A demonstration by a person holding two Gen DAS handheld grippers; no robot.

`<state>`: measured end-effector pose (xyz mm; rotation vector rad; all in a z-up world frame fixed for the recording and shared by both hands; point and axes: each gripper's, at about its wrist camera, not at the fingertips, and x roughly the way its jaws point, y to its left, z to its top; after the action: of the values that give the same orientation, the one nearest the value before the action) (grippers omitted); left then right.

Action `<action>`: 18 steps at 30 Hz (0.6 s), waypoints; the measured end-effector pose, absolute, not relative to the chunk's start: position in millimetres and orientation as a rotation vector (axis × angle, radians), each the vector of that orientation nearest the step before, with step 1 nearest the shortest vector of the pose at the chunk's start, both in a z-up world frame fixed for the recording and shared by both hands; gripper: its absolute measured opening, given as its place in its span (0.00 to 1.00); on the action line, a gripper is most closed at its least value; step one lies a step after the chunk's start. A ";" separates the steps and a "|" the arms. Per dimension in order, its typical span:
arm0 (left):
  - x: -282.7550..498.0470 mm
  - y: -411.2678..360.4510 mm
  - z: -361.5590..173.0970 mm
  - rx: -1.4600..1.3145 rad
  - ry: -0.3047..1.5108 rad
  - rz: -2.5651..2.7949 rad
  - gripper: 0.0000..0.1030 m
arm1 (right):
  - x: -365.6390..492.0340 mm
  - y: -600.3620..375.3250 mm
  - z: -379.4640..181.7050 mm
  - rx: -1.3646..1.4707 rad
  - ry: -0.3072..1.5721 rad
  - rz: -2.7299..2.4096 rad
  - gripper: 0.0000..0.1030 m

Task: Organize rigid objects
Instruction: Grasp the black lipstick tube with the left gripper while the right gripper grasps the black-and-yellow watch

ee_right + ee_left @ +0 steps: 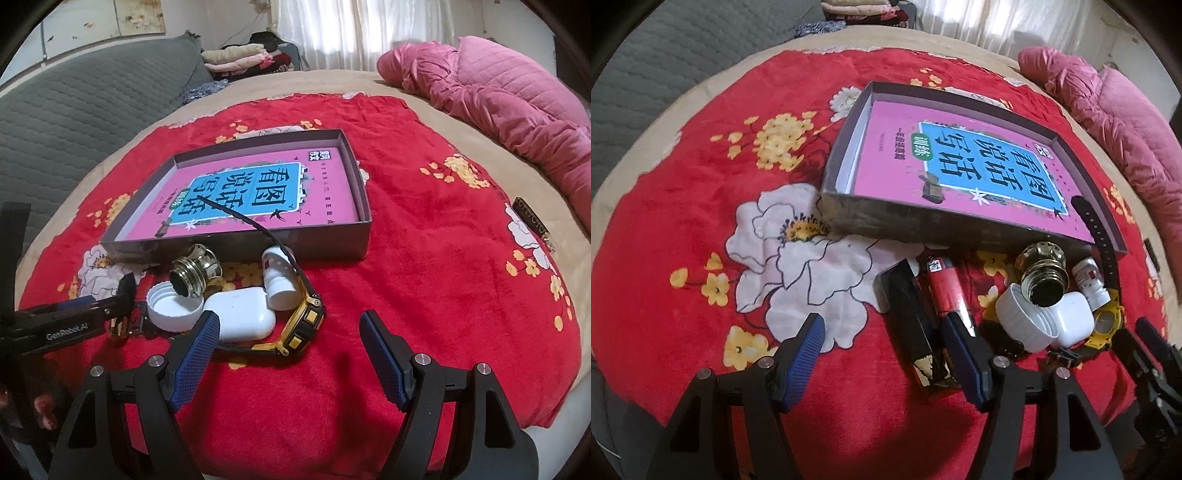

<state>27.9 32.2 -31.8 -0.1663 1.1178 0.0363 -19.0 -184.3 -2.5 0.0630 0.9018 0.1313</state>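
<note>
Left wrist view: the left gripper (882, 354) hangs wide open and empty, its right finger just beside a long black rectangular box with a gold-foil end (916, 325) on the red floral blanket (683, 206). I'd call this the approach to a first pick. The box's long axis runs away from the camera toward the shallow grey cardboard tray holding a pink book (960, 225), gold end nearest. The next move calls for shifting right to straddle it. The right gripper (290, 354), also spread and empty, hovers near the yellow-and-black wristwatch (303, 325).
</note>
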 end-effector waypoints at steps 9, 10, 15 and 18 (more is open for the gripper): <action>34.7 43.0 -39.3 -0.244 1.146 0.048 0.65 | -9.4 -187.2 -13.7 0.072 0.931 0.094 0.77; 36.0 41.9 -40.2 -0.239 1.148 0.053 0.65 | -8.1 -188.3 -14.7 0.075 0.932 0.086 0.77; 41.5 36.3 -44.0 -0.213 1.160 0.081 0.65 | -3.3 -196.2 -19.2 0.104 0.947 0.048 0.77; 43.6 34.7 -48.6 -0.204 1.164 0.097 0.65 | -2.4 -201.3 -20.7 0.135 0.955 0.042 0.77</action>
<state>43.6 34.7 -48.6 -0.2043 1.1644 0.0971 -2.4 -201.3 -20.7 0.1347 0.9549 0.0420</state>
